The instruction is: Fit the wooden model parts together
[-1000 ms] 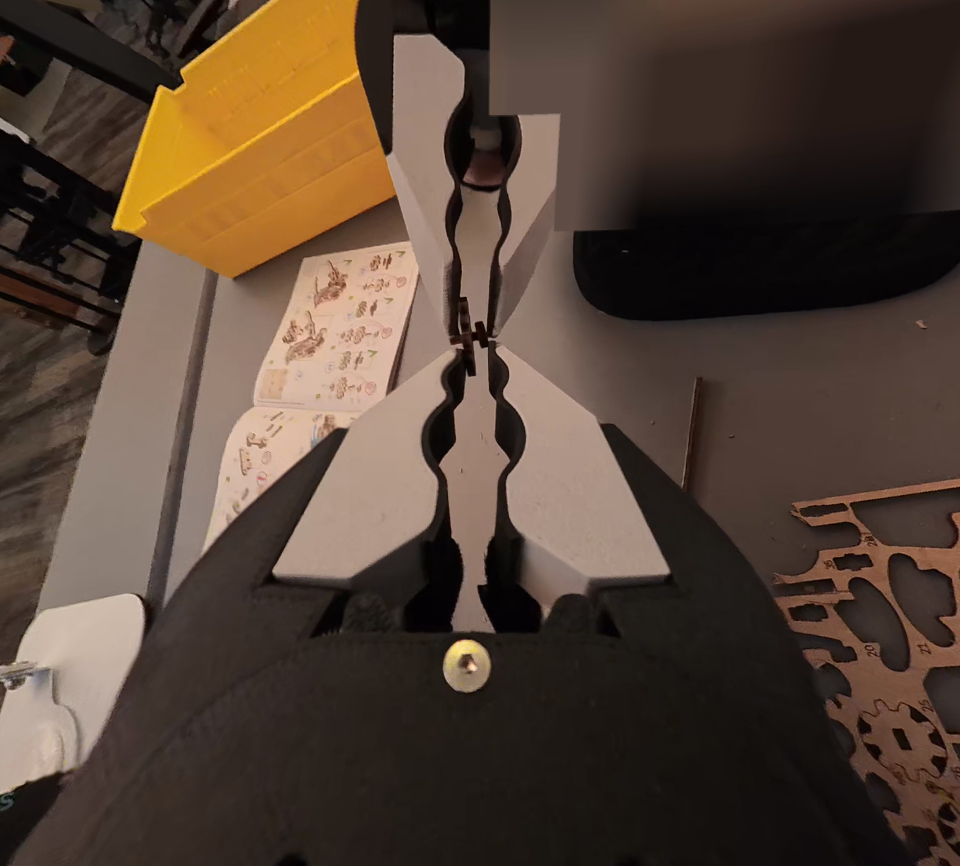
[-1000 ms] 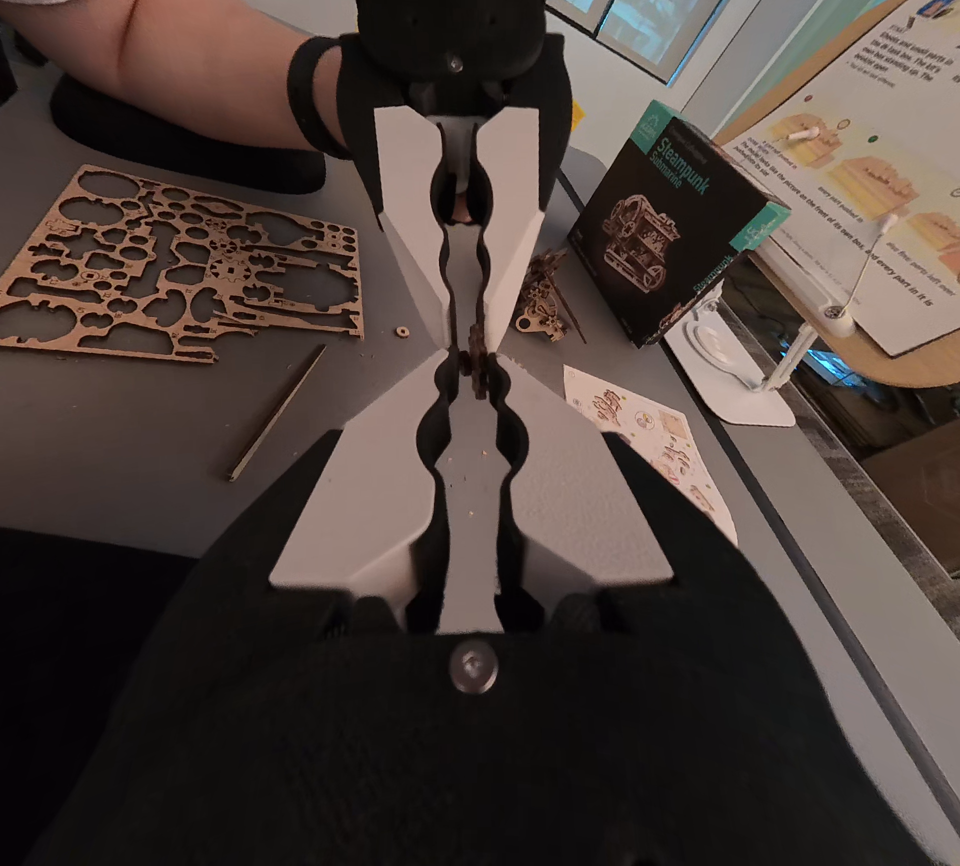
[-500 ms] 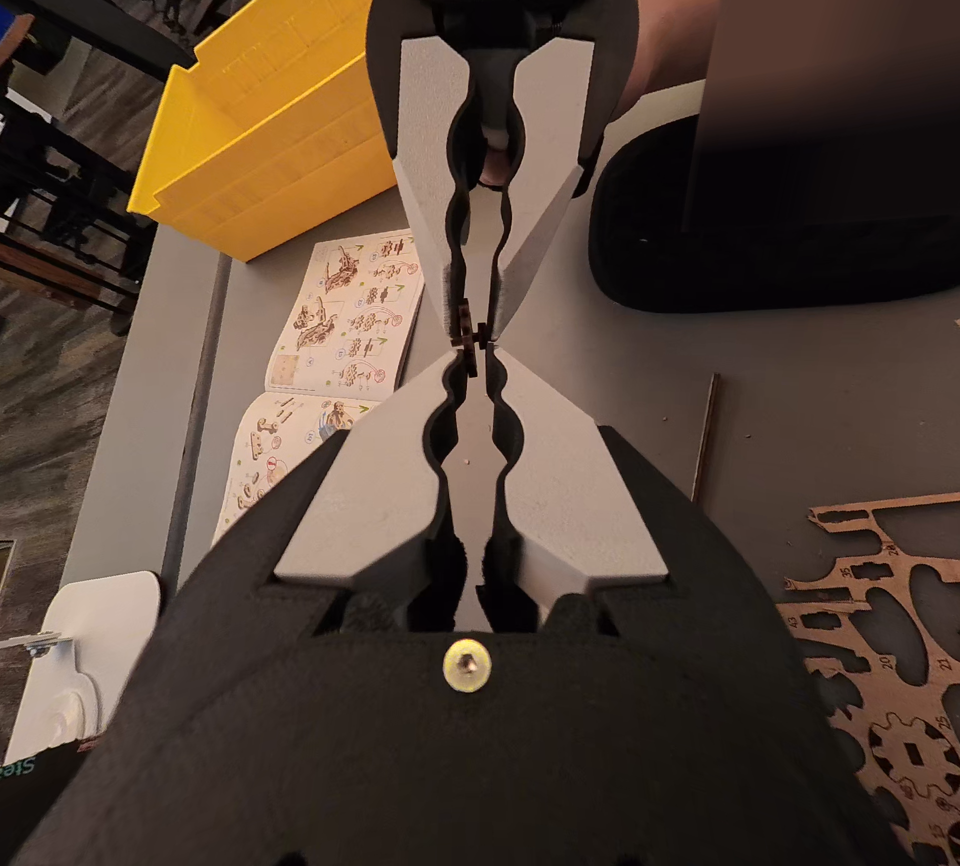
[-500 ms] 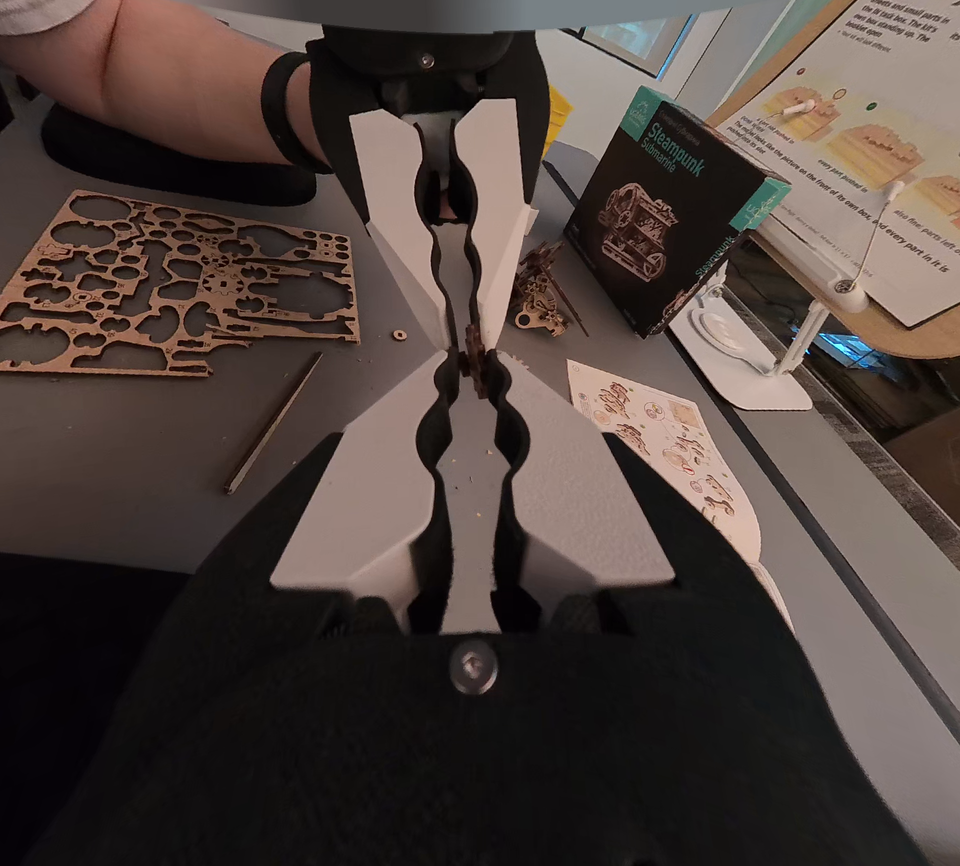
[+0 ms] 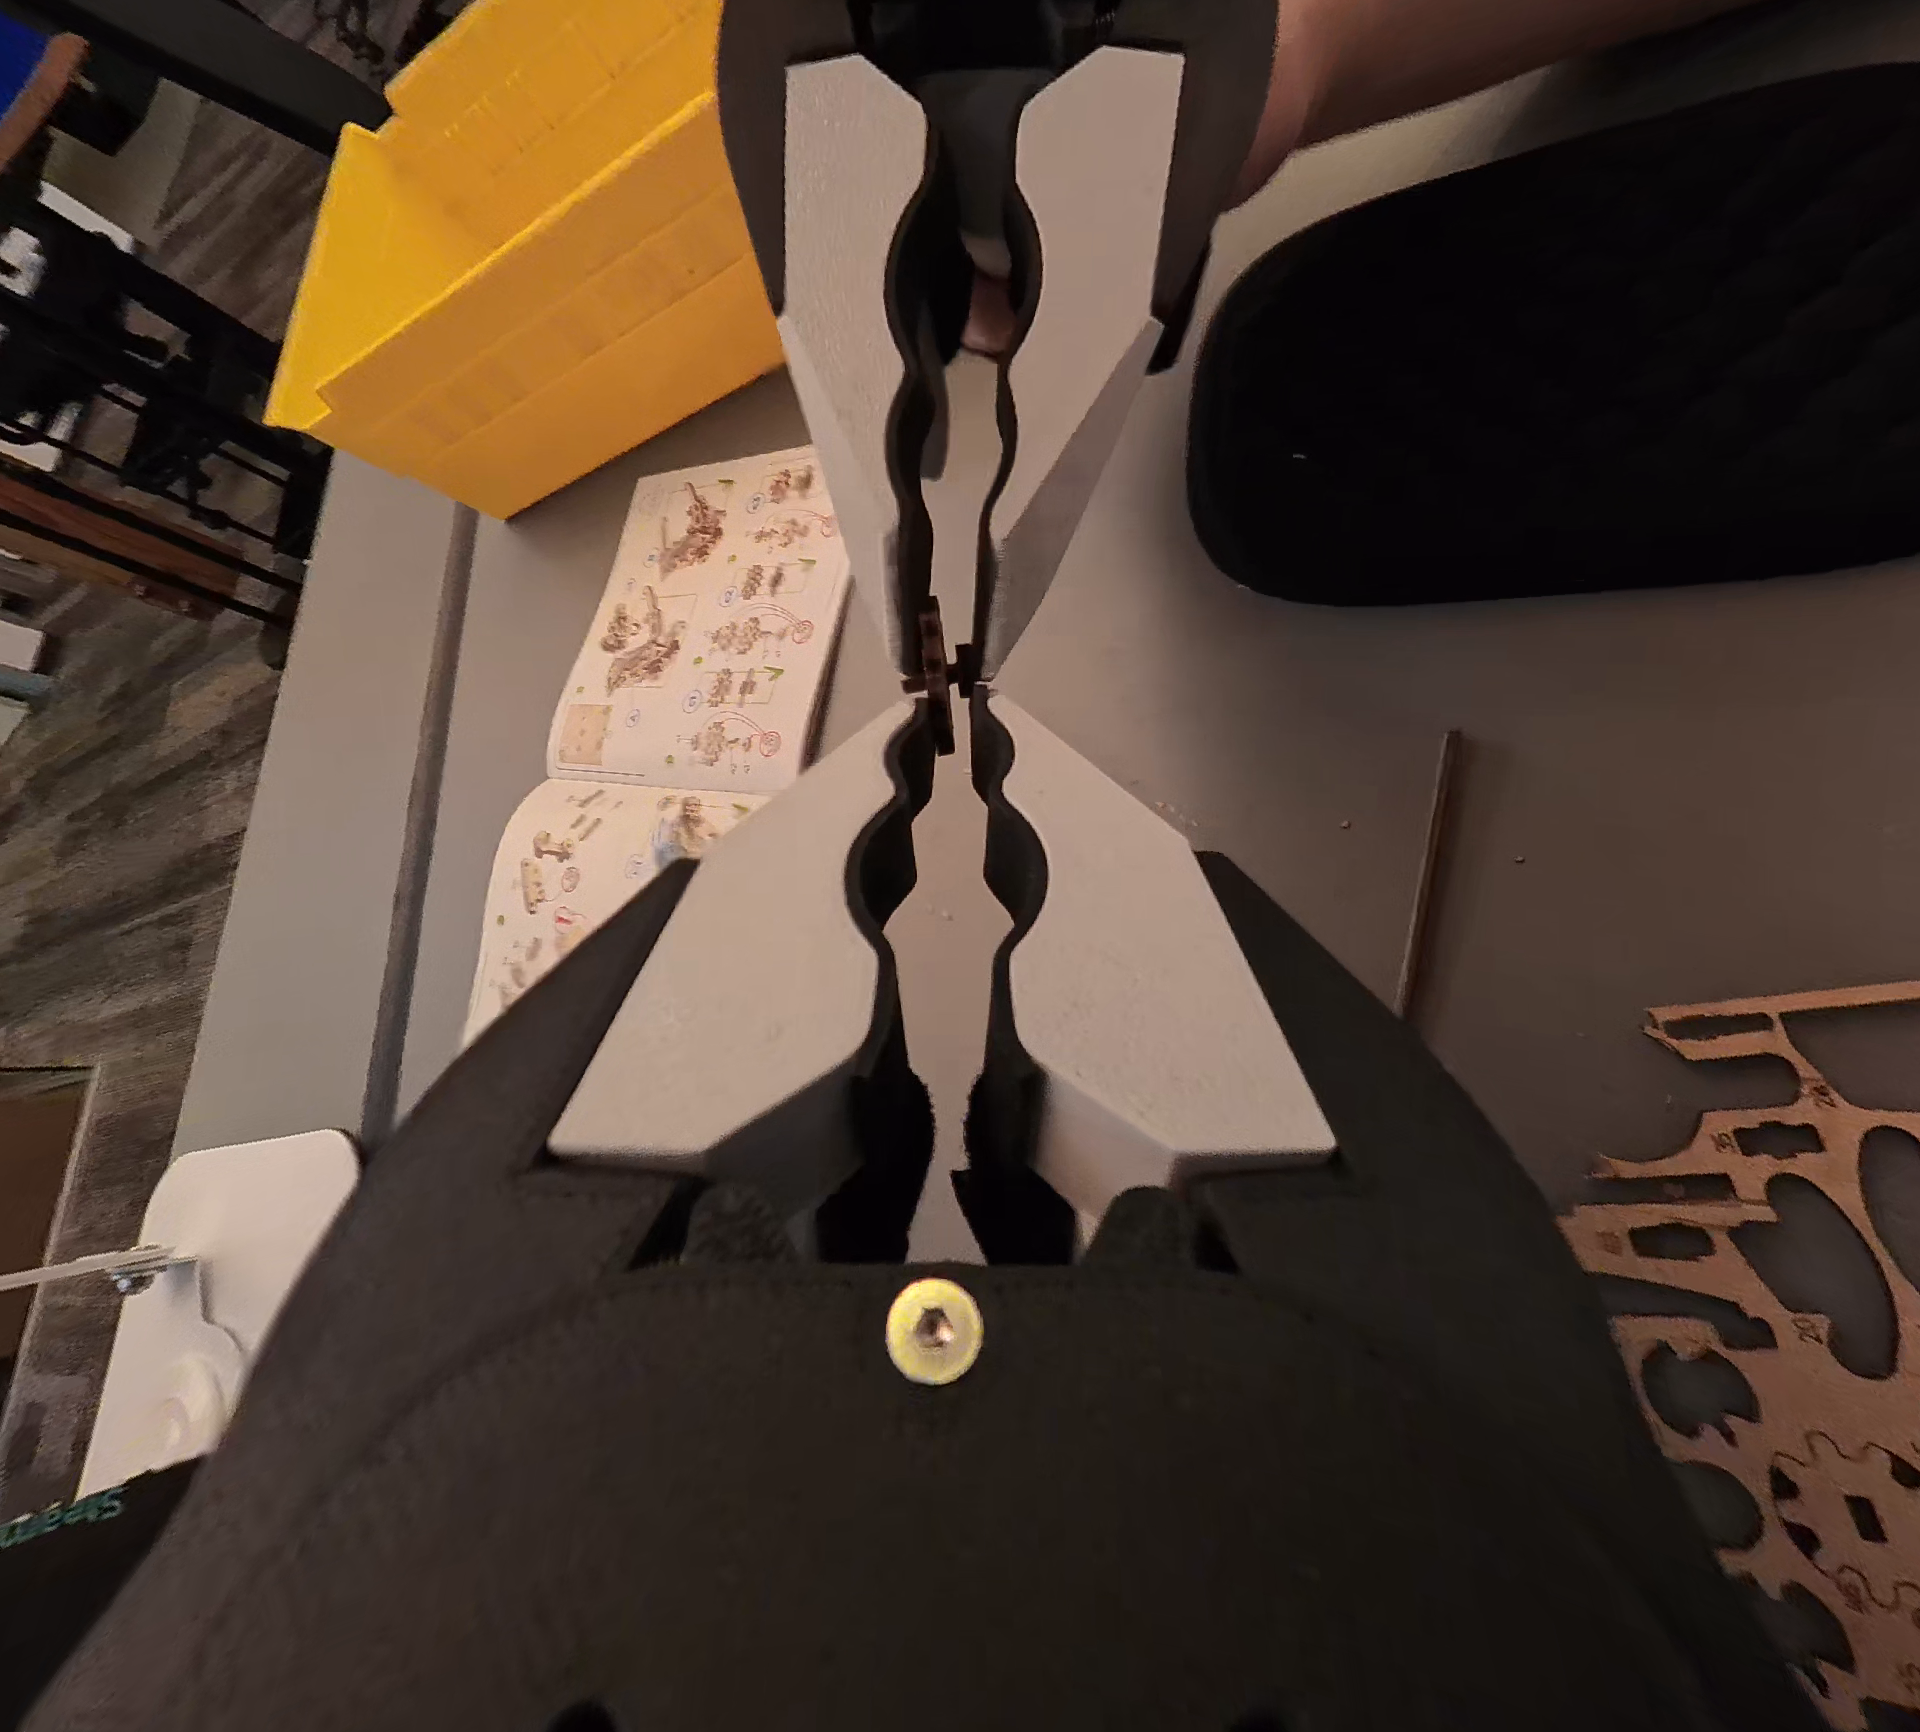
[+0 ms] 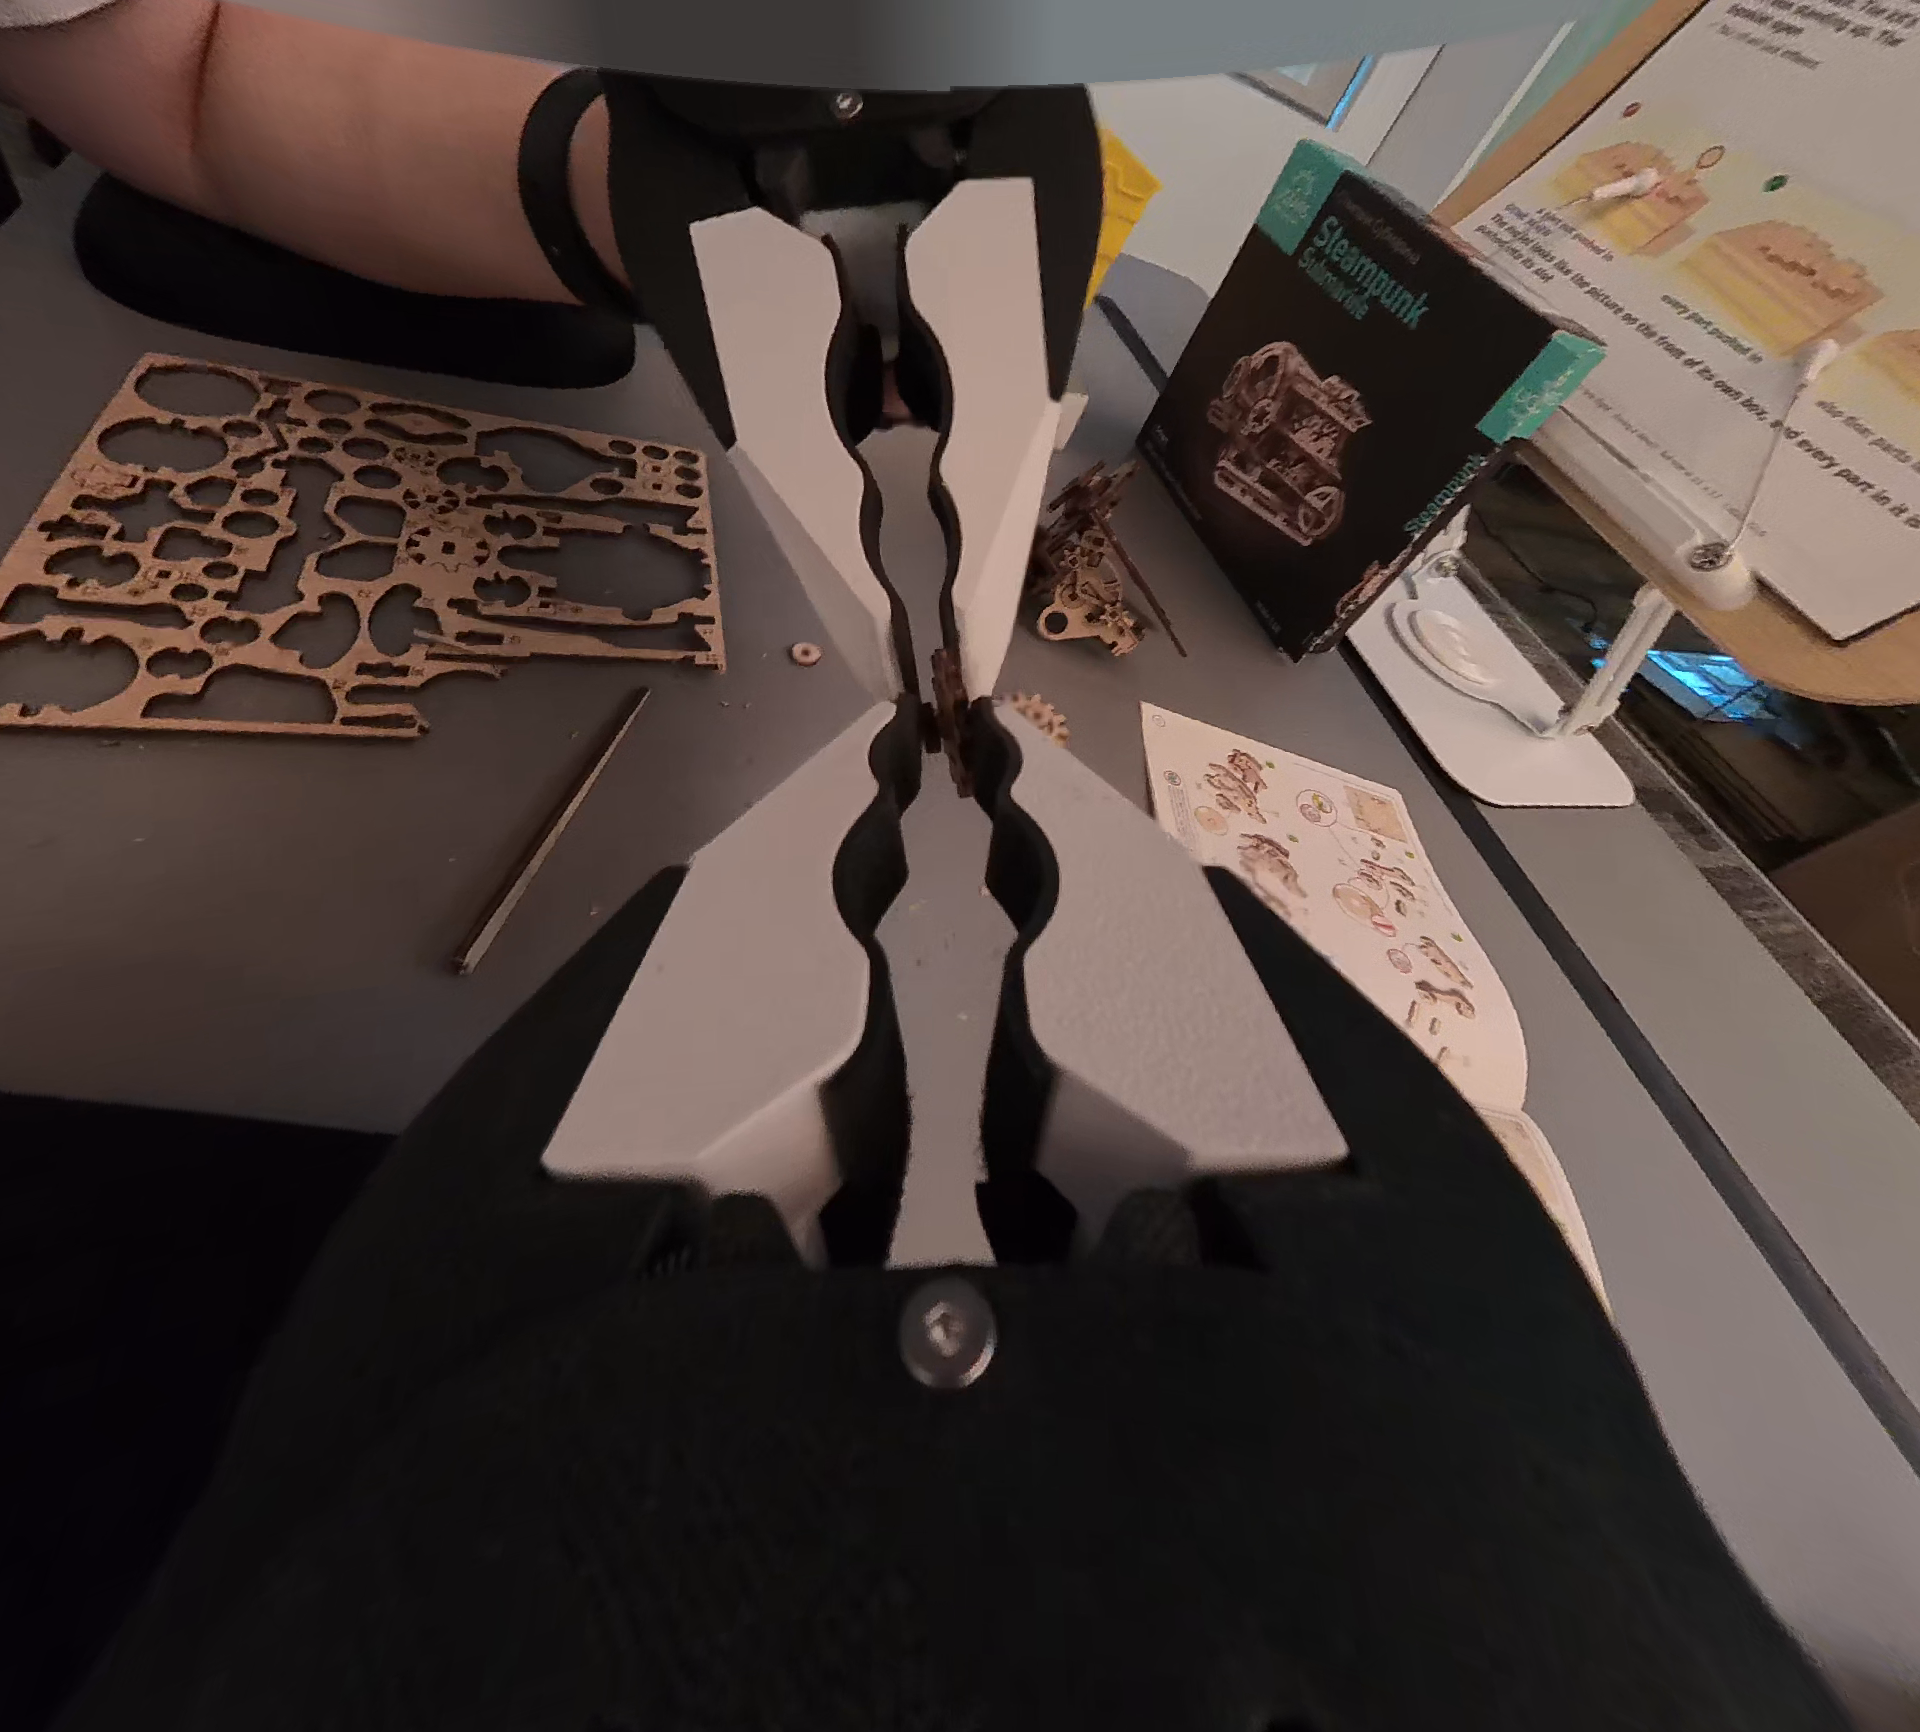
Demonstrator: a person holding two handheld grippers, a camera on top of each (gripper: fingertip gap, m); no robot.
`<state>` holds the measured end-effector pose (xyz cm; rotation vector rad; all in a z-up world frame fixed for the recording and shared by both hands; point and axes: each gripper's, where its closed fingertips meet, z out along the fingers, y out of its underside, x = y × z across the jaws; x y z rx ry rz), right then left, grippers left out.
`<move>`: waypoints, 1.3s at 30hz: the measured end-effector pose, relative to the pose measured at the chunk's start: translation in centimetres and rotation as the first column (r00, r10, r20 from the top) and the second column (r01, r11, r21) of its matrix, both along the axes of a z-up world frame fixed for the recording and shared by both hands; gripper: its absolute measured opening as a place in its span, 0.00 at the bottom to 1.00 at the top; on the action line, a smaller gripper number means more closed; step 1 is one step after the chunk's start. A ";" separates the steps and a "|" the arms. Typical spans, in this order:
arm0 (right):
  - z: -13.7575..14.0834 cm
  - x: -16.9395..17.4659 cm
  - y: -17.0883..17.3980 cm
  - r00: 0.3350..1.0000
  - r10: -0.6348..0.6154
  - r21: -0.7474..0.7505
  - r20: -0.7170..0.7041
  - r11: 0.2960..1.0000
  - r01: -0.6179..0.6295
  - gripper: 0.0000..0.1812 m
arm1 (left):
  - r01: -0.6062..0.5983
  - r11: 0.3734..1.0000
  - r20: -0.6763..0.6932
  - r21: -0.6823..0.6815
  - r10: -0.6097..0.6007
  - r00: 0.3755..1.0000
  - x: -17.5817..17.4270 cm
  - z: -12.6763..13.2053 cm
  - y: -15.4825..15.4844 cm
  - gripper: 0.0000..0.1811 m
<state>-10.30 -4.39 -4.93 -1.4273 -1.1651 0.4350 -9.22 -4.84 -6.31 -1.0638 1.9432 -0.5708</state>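
We have lifted both tongs a bit higher over the desk (image 6: 260, 934). Our left tongs (image 5: 940, 726) now show more of the right tongs' (image 6: 940, 726) black top. A small wooden gear (image 6: 1039, 718) now peeks out beside our right tongs. The book (image 6: 1340, 903) looks nearer now.

left gripper (image 5: 940, 726) and right gripper (image 5: 943, 643) pinch small wooden parts (image 5: 938, 680) tip to tip.

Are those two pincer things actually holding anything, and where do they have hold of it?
Yes. The left tool and right tool meet tip to tip, each pinching an end of a small dark wooden piece above the table. Which exact edges, I cannot tell.
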 end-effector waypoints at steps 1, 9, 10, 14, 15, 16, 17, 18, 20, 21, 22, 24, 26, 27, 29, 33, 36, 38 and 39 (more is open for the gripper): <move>0.5 0.1 0.2 0.999 -0.013 0.014 -0.030 1.000 0.013 0.04 | -0.003 1.000 0.036 0.002 0.003 0.999 0.1 0.5 0.2 0.02; 3.8 0.8 -0.9 0.985 0.056 0.111 -0.161 0.993 -0.038 0.08 | 0.112 0.973 0.285 -0.199 -0.052 0.957 0.3 4.2 -0.8 0.02; 4.0 0.7 -1.1 0.981 0.068 0.100 -0.181 0.994 -0.050 0.08 | 0.128 0.971 0.294 -0.200 -0.064 0.953 0.3 4.3 -1.1 0.03; 4.6 0.6 -1.5 0.973 0.095 0.097 -0.212 0.992 -0.075 0.05 | 0.165 0.966 0.337 -0.201 -0.090 0.937 0.3 4.7 -1.7 0.02; 4.6 0.6 -1.5 0.973 0.089 0.100 -0.211 0.993 -0.069 0.05 | 0.168 0.965 0.347 -0.203 -0.090 0.934 0.3 4.9 -1.7 0.02; 4.7 0.6 -1.6 0.974 0.092 0.111 -0.206 0.991 -0.070 0.05 | 0.180 0.961 0.356 -0.210 -0.097 0.929 0.2 5.1 -1.8 0.02; 4.6 0.5 -1.6 0.976 0.094 0.121 -0.198 0.990 -0.070 0.05 | 0.187 0.959 0.367 -0.214 -0.099 0.925 0.2 5.3 -1.9 0.02; 4.5 0.5 -1.5 0.978 0.090 0.122 -0.189 0.990 -0.067 0.06 | 0.193 0.959 0.379 -0.208 -0.102 0.920 0.1 5.5 -1.9 0.02; 4.6 0.3 -1.8 0.975 0.105 0.108 -0.194 0.990 -0.085 0.05 | 0.218 0.955 0.390 -0.200 -0.126 0.912 0.0 5.6 -2.2 0.02; 4.8 0.3 -2.0 0.974 0.108 0.114 -0.201 0.990 -0.086 0.03 | 0.230 0.951 0.397 -0.205 -0.134 0.908 0.0 5.7 -2.4 0.03; 4.8 0.2 -2.1 0.974 0.115 0.125 -0.195 0.988 -0.092 0.03 | 0.242 0.947 0.401 -0.212 -0.141 0.905 0.0 5.7 -2.5 0.03; 4.5 0.3 -1.8 0.981 0.087 0.116 -0.171 0.991 -0.068 0.02 | 0.235 0.951 0.394 -0.202 -0.141 0.908 0.0 5.5 -2.3 0.03; 4.3 0.3 -1.7 0.988 0.072 0.144 -0.139 0.988 -0.052 0.00 | 0.217 0.958 0.385 -0.186 -0.132 0.913 -0.1 5.3 -2.0 0.04; 4.2 0.3 -1.7 0.991 0.065 0.157 -0.118 0.987 -0.046 0.00 | 0.210 0.961 0.373 -0.180 -0.131 0.919 -0.1 5.2 -1.9 0.04; 4.1 0.4 -1.6 0.995 0.048 0.169 -0.087 0.985 -0.033 0.00 | 0.197 0.968 0.352 -0.156 -0.132 0.927 -0.2 5.0 -1.8 0.04; 3.9 0.5 -1.6 0.998 0.034 0.188 -0.044 0.982 -0.025 0.00 | 0.178 0.983 0.326 -0.053 -0.152 0.933 -0.6 4.9 -1.5 0.03; 3.4 0.5 -1.4 1.000 0.019 0.176 -0.004 0.984 -0.018 0.00 | 0.171 0.985 0.319 -0.012 -0.159 0.934 -0.6 4.8 -1.5 0.03; 3.0 0.4 -1.3 1.000 0.009 0.168 0.017 0.986 -0.012 0.00 | 0.171 0.985 0.296 0.000 -0.163 0.941 -0.5 4.4 -1.6 0.05; 2.8 0.4 -1.2 1.000 0.005 0.163 0.030 0.987 -0.010 0.00 | 0.167 0.986 0.279 0.008 -0.162 0.946 -0.5 4.1 -1.6 0.05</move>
